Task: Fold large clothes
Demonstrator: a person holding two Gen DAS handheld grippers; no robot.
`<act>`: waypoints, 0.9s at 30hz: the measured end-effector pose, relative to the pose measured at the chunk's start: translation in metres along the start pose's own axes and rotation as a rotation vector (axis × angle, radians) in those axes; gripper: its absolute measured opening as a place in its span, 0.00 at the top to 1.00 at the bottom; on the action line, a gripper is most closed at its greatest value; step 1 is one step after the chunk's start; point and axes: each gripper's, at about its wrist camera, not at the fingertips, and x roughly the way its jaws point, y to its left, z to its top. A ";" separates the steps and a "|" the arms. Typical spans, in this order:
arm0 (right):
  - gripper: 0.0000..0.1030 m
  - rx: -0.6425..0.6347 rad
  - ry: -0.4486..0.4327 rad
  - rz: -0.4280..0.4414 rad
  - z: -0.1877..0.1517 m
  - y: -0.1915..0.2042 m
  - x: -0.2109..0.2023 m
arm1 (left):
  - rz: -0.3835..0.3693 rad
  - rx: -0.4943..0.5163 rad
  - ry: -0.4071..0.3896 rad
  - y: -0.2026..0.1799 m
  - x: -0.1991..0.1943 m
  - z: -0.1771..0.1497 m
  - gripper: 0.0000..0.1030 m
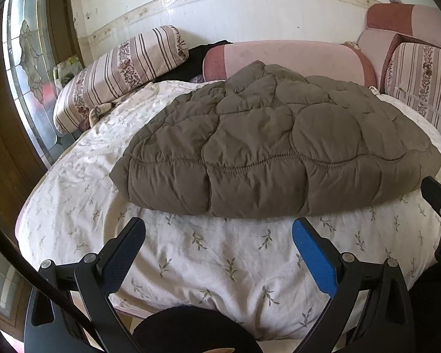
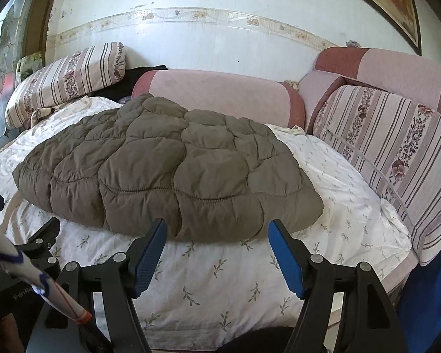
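Padding keeps the brown quilted coat [image 1: 279,147] humped in a broad, compact mound across the middle of both frames, on the floral-sheeted bed [image 1: 220,264], its elastic-gathered hem facing the cameras; whether it is already folded or only laid flat I cannot tell. Left tool [image 1: 220,235] and right tool [image 2: 217,232] hover low just short of that hem, level, fingers spread wide, holding nothing.
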 end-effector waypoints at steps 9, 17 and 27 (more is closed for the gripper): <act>0.25 -0.001 -0.022 0.001 0.006 0.001 -0.007 | -0.036 -0.007 -0.028 0.003 -0.012 0.005 0.03; 0.24 0.007 -0.050 0.014 0.014 0.001 -0.023 | -0.029 -0.038 -0.077 0.013 -0.031 0.012 0.03; 0.20 0.008 -0.069 0.015 0.017 0.002 -0.032 | -0.011 -0.060 -0.071 0.022 -0.030 0.012 0.03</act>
